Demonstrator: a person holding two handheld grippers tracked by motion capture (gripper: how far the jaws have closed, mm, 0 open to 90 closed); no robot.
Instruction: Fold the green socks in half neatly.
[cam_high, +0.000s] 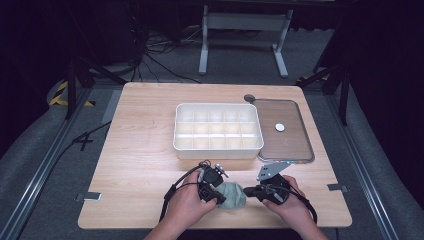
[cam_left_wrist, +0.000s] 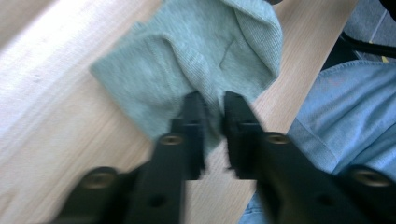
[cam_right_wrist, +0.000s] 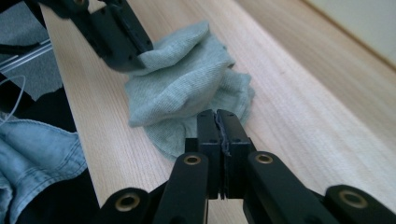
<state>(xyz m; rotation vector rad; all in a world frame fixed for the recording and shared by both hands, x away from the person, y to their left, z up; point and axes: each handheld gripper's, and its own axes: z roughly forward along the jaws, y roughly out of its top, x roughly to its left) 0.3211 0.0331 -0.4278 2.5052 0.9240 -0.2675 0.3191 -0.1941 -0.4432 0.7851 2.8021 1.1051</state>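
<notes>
Item 1: grey-green cloth (cam_high: 233, 195), a soft knitted piece, bunched and folded, lying on the wooden bench (cam_high: 145, 165) near its front edge, between the 2 hands. In the left gripper view the cloth (cam_left_wrist: 196, 51) spreads ahead of the jaws; in the right gripper view the cloth (cam_right_wrist: 187, 88) sits heaped in 2 or 3 folds.

Item 2: left hand-held gripper (cam_high: 214, 196), at the cloth's left side. In its own view the left hand-held gripper (cam_left_wrist: 212, 109) has its jaws drawn narrow with a fold of cloth pinched between the tips. In the right gripper view the same tool (cam_right_wrist: 135, 53) grips the top corner of the heap.

Item 3: right hand-held gripper (cam_high: 248, 190), at the cloth's right side. In its own view the right hand-held gripper (cam_right_wrist: 218, 122) has its jaws pressed together with a thin edge of cloth caught between the pads.

Item 4: white compartment tray (cam_high: 218, 148), 3 rows of cells, at the middle of the bench, well apart from the cloth.

Item 5: clear lid (cam_high: 285, 132), lying flat just beside the tray's right side.
</notes>
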